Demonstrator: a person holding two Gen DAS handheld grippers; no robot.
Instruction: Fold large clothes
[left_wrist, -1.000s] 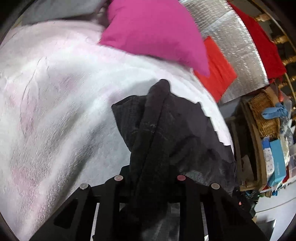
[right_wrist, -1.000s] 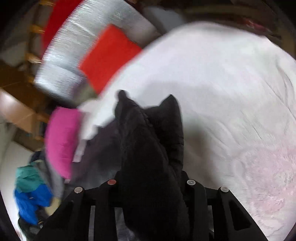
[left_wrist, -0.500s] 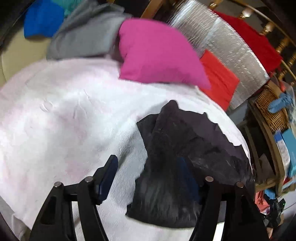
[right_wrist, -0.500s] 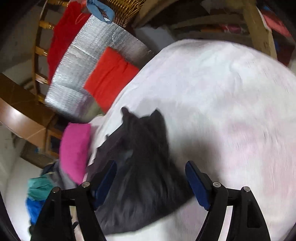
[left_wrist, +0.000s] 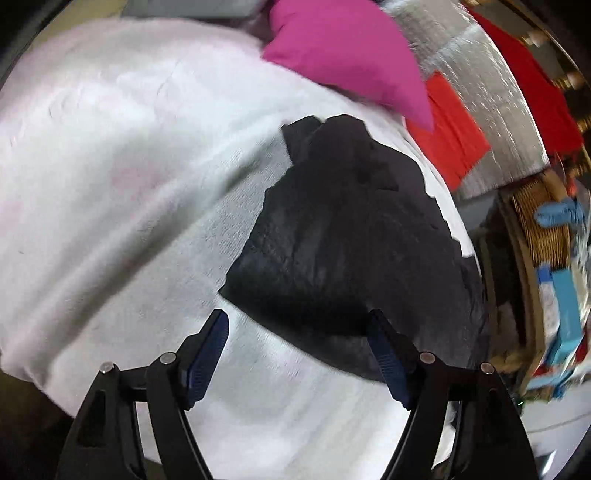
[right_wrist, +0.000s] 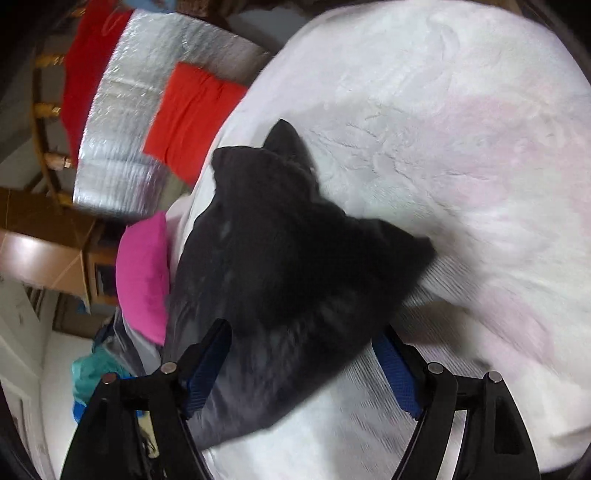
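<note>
A black garment (left_wrist: 354, 236) lies in a folded heap on the white fleece blanket (left_wrist: 110, 177) of a bed. My left gripper (left_wrist: 299, 321) is open and empty, its blue pads just short of the garment's near edge. In the right wrist view the same black garment (right_wrist: 288, 280) fills the middle, and my right gripper (right_wrist: 303, 332) is open with the garment's near part lying between its spread fingers, not clamped.
A magenta pillow (left_wrist: 347, 48) lies beyond the garment. A red cloth (left_wrist: 458, 129) lies on a silver foil sheet (left_wrist: 491, 88). A wicker basket (left_wrist: 539, 221) and boxes stand to the right of the bed. The white blanket (right_wrist: 461, 147) spreads to the right.
A second ago both grippers were shut on the black garment and held it up. Both have opened and let it go; it now lies on the blanket, and both grippers have drawn back.
</note>
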